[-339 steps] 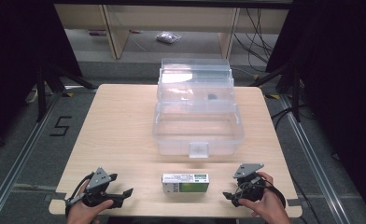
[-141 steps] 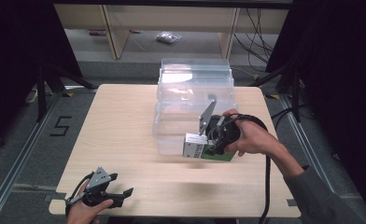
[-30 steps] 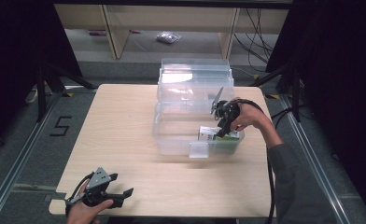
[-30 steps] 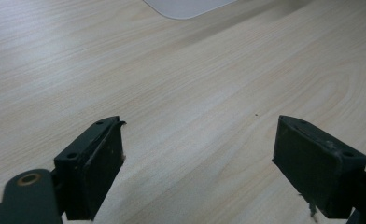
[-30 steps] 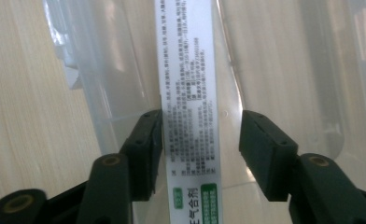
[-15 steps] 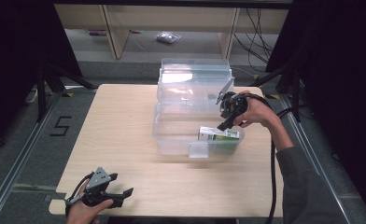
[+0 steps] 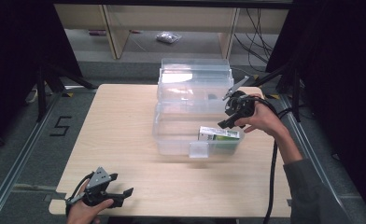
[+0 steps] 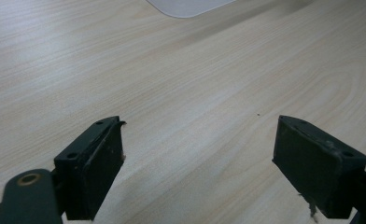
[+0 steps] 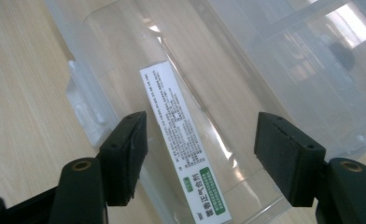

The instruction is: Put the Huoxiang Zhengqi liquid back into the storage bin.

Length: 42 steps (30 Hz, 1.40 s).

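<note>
Now the small green-and-white box (image 7: 220,134) lies inside the clear plastic bin (image 7: 172,140) at centre-right of the high view, in the bin's right part, near the front wall w/ its latch tab. The right gripper (image 7: 229,117) hangs just above and behind the box, at the bin's right edge, held by the person's hand — cable trailing down toward the lower right of the frame. Its fingers have just been opening and stand spread, clear of the box; in the right gripper view the box (image 9: 185,140) lies below, between the two black fingers (image 9: 125,154), touching neither, white printed face up, green end toward the bottom of the frame. The bin's lid stands open behind it.

Left gripper (image 7: 118,196) sits low at the bottom left of the high view, on the desk (image 7: 125,116) — fingers (image 8: 95,163) spread wide over bare wood.
</note>
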{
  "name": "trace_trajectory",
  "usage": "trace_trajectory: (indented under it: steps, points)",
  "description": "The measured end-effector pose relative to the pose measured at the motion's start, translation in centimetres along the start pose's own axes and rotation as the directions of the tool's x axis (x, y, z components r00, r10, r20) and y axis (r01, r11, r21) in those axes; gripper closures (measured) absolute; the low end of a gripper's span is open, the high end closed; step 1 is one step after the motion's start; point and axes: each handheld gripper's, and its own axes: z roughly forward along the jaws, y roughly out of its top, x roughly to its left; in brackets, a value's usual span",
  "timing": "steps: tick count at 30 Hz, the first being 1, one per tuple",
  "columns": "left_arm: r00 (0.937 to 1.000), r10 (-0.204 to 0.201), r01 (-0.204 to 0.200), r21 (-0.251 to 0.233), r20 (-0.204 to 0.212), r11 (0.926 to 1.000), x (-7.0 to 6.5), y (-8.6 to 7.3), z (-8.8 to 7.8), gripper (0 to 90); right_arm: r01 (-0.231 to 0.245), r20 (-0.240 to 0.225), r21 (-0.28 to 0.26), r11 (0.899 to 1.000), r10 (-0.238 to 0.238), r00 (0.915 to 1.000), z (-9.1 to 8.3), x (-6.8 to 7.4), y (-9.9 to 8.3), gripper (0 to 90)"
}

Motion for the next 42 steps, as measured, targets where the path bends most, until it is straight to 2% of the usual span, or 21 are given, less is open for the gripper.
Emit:
trace_trajectory:
  steps: [6, 10, 11, 12, 15, 17, 18, 21, 23, 24, 26, 28, 29, 30, 31, 32, 34, 38, 39, 41, 42]
  points:
    - [1.0, -0.007, 0.007, 0.005, -0.003, 1.0, 0.0, 0.0, 0.0, 15.4, -0.078, -0.005, -0.054, 0.995, 0.078, 0.997, -0.5, 0.5, -0.9, 29.7]
    - [1.0, -0.008, 0.008, -0.01, 0.001, 0.9999, 0.0, 0.0, 0.1, 15.4, -0.1, -0.008, -0.09, 0.991, 0.1, 0.995, -0.4, 0.5, -1.5, 27.5]
    - [0.9999, -0.012, 0.012, -0.011, 0.001, 0.9999, 0.0, 0.0, 0.1, 15.4, -0.125, -0.014, -0.095, 0.988, 0.124, 0.9922, -0.5, 0.7, -1.7, 27.6]
    - [0.9999, -0.011, 0.012, -0.006, 0.004, 0.9999, 0.0, 0.0, 0.1, 15.4, -0.103, -0.014, -0.121, 0.987, 0.103, 0.9946, -0.4, 0.5, -1.8, 27.7]
    - [1.0, -0.006, 0.006, -0.003, 0.004, 1.0, 0.1, 0.0, 0.1, 15.4, -0.155, -0.018, -0.144, 0.977, 0.154, 0.9879, -0.6, 0.9, -2.2, 27.6]
    - [1.0, -0.006, 0.006, -0.004, 0.004, 1.0, 0.1, 0.1, 0.1, 15.4, -0.148, -0.022, -0.15, 0.978, 0.146, 0.989, -0.5, 0.9, -2.3, 27.6]
    - [1.0, -0.007, 0.007, -0.004, 0.004, 1.0, 0.1, 0.1, 0.1, 15.4, -0.177, -0.021, -0.152, 0.972, 0.176, 0.9842, -0.6, 1.2, -2.5, 27.3]
    - [1.0, -0.008, 0.008, -0.005, 0.004, 1.0, 0.1, 0.1, 0.1, 15.4, -0.19, -0.021, -0.163, 0.968, 0.189, 0.9818, -0.5, 1.4, -2.8, 27.3]
    - [1.0, -0.007, 0.007, -0.006, 0.003, 1.0, 0.1, 0.1, 0.1, 15.4, -0.176, -0.026, -0.172, 0.969, 0.174, 0.9843, -0.4, 1.3, -2.8, 27.2]
    - [1.0, -0.009, 0.009, -0.007, 0.003, 0.9999, 0.1, 0.1, 0.1, 15.4, -0.198, -0.028, -0.179, 0.964, 0.197, 0.9801, -0.4, 1.6, -3.0, 26.5]
    - [1.0, -0.008, 0.008, -0.005, 0.002, 1.0, 0.1, 0.1, 0.0, 15.4, -0.189, -0.033, -0.193, 0.963, 0.186, 0.982, -0.4, 1.7, -3.1, 26.1]
    - [1.0, -0.009, 0.009, -0.007, 0.002, 0.9999, 0.1, 0.1, 0.0, 15.4, -0.2, -0.025, -0.202, 0.959, 0.2, 0.9796, -0.5, 1.9, -3.3, 25.6]
    - [1.0, -0.009, 0.009, -0.007, 0.002, 0.9999, 0.1, 0.1, 0.0, 15.4, -0.176, -0.022, -0.218, 0.96, 0.175, 0.9843, -0.5, 2.1, -3.5, 24.8]
    - [0.9999, -0.009, 0.009, -0.007, 0.005, 0.9999, 0.1, 0.1, 0.0, 15.4, -0.202, -0.026, -0.233, 0.951, 0.201, 0.9792, -0.5, 2.4, -3.6, 24.5]
    - [1.0, -0.008, 0.008, -0.006, 0.003, 1.0, 0.1, 0.1, 0.0, 15.4, -0.224, -0.036, -0.223, 0.949, 0.221, 0.9746, -0.6, 2.6, -3.7, 24.4]
    - [1.0, -0.009, 0.009, -0.006, 0.002, 0.9999, 0.1, 0.1, 0.0, 15.4, -0.191, -0.027, -0.247, 0.95, 0.19, 0.9813, -0.4, 2.6, -3.8, 24.4]
    - [1.0, -0.009, 0.009, -0.008, 0.002, 0.9999, 0.1, 0.1, 0.1, 15.4, -0.203, -0.034, -0.24, 0.949, 0.201, 0.979, -0.5, 2.7, -3.9, 24.3]
    - [1.0, -0.009, 0.009, -0.009, 0.002, 0.9999, 0.0, 0.1, 0.1, 15.4, -0.24, -0.033, -0.266, 0.934, 0.24, 0.9703, -0.2, 4.0, -4.5, 22.7]
    - [1.0, -0.009, 0.009, -0.01, 0.001, 0.9999, 0.0, 0.1, 0.1, 15.4, -0.233, -0.041, -0.26, 0.937, 0.231, 0.9721, -0.3, 4.1, -4.6, 22.4]
    - [1.0, -0.007, 0.007, -0.006, 0.0, 1.0, 0.1, 0.1, 0.1, 15.4, -0.227, -0.028, -0.287, 0.931, 0.229, 0.9731, 0.1, 4.4, -4.7, 22.1]
    - [1.0, -0.01, 0.01, -0.009, -0.003, 0.9999, 0.1, 0.1, 0.1, 15.4, -0.24, -0.04, -0.283, 0.929, 0.239, 0.9703, 0.1, 4.6, -4.8, 22.0]
